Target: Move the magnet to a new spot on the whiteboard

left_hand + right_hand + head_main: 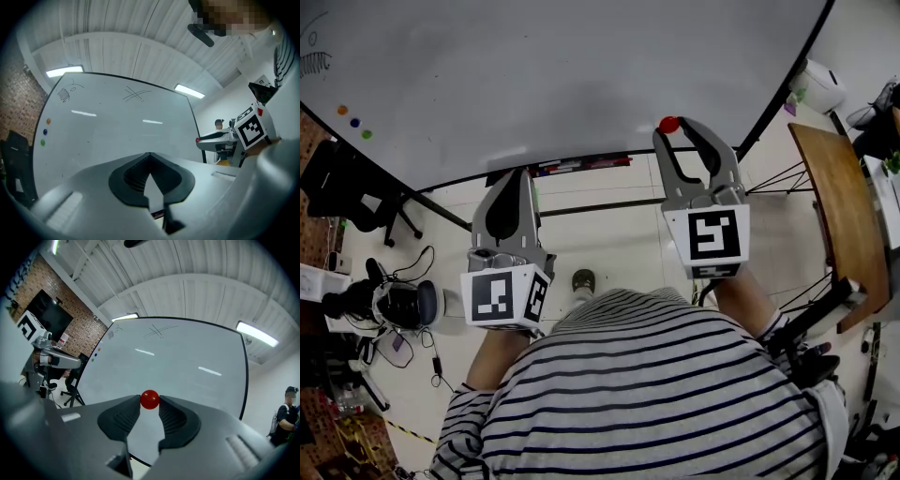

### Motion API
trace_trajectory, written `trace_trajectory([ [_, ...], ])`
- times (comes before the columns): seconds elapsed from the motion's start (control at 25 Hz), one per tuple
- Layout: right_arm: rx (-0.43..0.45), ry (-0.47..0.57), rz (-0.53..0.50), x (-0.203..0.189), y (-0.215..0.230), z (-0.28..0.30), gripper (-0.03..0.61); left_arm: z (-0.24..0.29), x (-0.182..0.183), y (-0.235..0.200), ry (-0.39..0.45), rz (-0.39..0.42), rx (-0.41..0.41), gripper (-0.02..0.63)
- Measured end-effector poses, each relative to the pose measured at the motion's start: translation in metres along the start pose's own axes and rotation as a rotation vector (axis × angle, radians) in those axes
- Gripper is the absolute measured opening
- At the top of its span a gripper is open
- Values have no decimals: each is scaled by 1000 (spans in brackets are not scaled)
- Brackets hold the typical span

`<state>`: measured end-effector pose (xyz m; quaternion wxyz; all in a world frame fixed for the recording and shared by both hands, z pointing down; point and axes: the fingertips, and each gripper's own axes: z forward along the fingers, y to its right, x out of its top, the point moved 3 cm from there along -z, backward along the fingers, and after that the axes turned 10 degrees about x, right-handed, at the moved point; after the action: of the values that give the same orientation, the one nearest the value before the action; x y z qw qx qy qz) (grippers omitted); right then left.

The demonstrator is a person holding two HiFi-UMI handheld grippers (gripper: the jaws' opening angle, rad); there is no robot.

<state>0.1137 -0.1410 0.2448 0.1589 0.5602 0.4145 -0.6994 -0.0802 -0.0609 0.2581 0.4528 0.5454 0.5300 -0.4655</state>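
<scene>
The whiteboard (562,75) fills the top of the head view. A small red round magnet (668,124) sits between the fingertips of my right gripper (678,127), which is shut on it near the board's lower right edge. In the right gripper view the magnet (150,399) is pinched between the dark pads in front of the whiteboard (178,362); I cannot tell whether it touches the board. My left gripper (520,172) is lower and to the left, shut with nothing in it. Its own view shows the jaw tips of the left gripper (150,154) meeting, and the right gripper (200,139) off to the right.
Three small coloured magnets (354,122) sit at the board's left edge. Markers lie in the tray (581,166) under the board. A wooden tabletop (844,216) is at the right, and an office chair (356,197) and camera gear (394,305) at the left. A person (286,413) stands far right.
</scene>
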Motion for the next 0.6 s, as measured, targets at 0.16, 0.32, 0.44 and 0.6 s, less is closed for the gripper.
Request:
trace_trajectory([
  [0.16,6,7,-25,5,6,13,124,10,9,-5,-1,10,-5,17],
  [0.32,9,14,-41,14,10,38,124,32,15,-19,9,25,-7,17],
  [0.44,3,27,-50,22,13,64,124,55,13,-31,3,36,-22,17],
  [0.6,-22,28,-56,31,20,101,124,86,11,-46,-10,33,-61,17],
])
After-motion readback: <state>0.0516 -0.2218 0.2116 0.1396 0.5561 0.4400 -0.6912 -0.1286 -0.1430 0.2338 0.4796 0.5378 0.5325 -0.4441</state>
